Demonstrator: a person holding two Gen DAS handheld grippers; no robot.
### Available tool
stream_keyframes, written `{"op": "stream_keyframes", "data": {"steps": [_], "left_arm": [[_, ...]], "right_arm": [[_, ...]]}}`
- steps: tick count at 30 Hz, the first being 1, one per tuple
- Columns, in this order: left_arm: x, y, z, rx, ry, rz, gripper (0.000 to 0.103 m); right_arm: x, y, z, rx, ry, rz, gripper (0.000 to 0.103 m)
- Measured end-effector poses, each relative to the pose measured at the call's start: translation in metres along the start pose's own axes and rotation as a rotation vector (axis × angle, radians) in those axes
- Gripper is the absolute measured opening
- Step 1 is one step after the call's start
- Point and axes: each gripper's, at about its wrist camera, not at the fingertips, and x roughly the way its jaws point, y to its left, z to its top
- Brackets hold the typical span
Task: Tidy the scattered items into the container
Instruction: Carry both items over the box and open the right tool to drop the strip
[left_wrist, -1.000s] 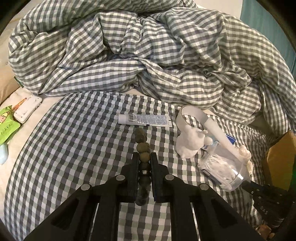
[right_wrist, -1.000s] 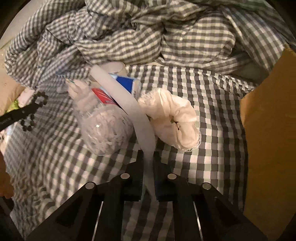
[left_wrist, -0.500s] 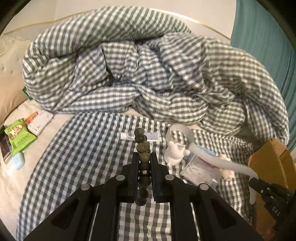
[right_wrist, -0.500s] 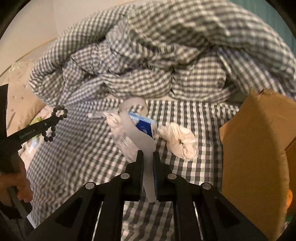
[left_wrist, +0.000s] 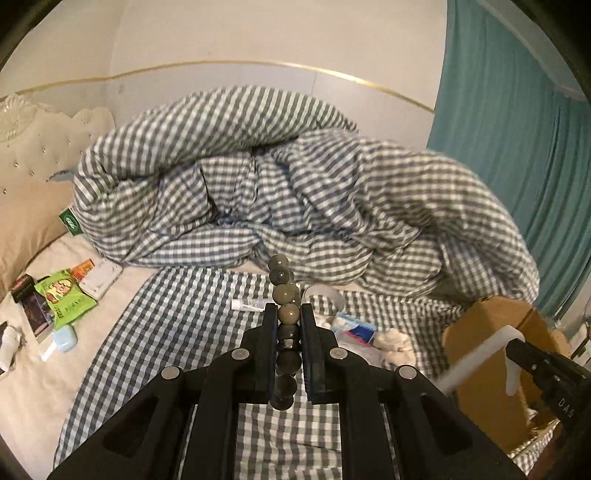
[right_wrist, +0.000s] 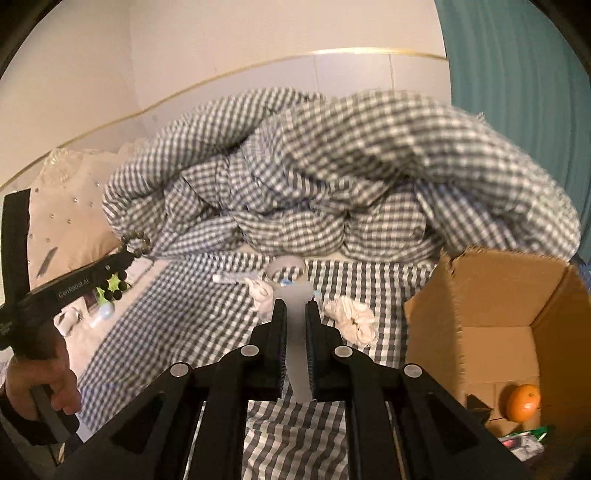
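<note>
The left gripper (left_wrist: 289, 314) is clamped on a bead bracelet (left_wrist: 284, 295); the dark green beads stand in a row between its two fingers and rise above the tips. In the right wrist view the same bracelet (right_wrist: 135, 242) hangs as a loop from the tip of that gripper, above the left edge of the bed, and a hand (right_wrist: 40, 384) holds the handle below.

The right gripper (right_wrist: 295, 308) is pressed together on a white strip (right_wrist: 298, 332), which is blurred and runs up from between the fingers. In the left wrist view the strip (left_wrist: 476, 354) crosses in front of the cardboard box (left_wrist: 491, 332).

The cardboard box (right_wrist: 495, 295) stands open at the right side of the bed, near a teal curtain (left_wrist: 517, 147). On its bottom lie an orange (right_wrist: 522, 402) and some small packages that I cannot read.

On the checked sheet (left_wrist: 166, 350) there remain a small white tube (left_wrist: 247, 304), a white figure (right_wrist: 263, 295) with a white ring (left_wrist: 323, 293) beside it, a blue and white packet (left_wrist: 356, 328) and a crumpled white cloth (right_wrist: 352, 321). All of these lie between the grippers and the piled checked duvet (left_wrist: 295, 184).

At the left, on the cream mattress, lie a green snack bag (left_wrist: 64, 299), a white flat case (left_wrist: 101, 277) and a pale blue small case (left_wrist: 66, 338), well apart from the box.
</note>
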Motion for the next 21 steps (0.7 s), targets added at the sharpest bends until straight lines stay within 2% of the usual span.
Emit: {"op": "stream_keyframes", "data": {"steps": [8,14,21], "left_arm": [[-0.042,-0.029,0.002,0.034,-0.04,-0.033,0.011],[-0.072,-0.065,0.004,0.076,-0.09,-0.062,0.011],[-0.09,-0.111,0.006,0.126,-0.111,-0.114,0.011]], "right_arm": [[-0.066,0.0,0.011,-0.009,-0.109,-0.015,0.009],[-0.111,-0.011,0.017,-0.005,-0.18,-0.039,0.009],[-0.154,-0.03,0.018,0.009,-0.235,-0.084,0.009]]}}
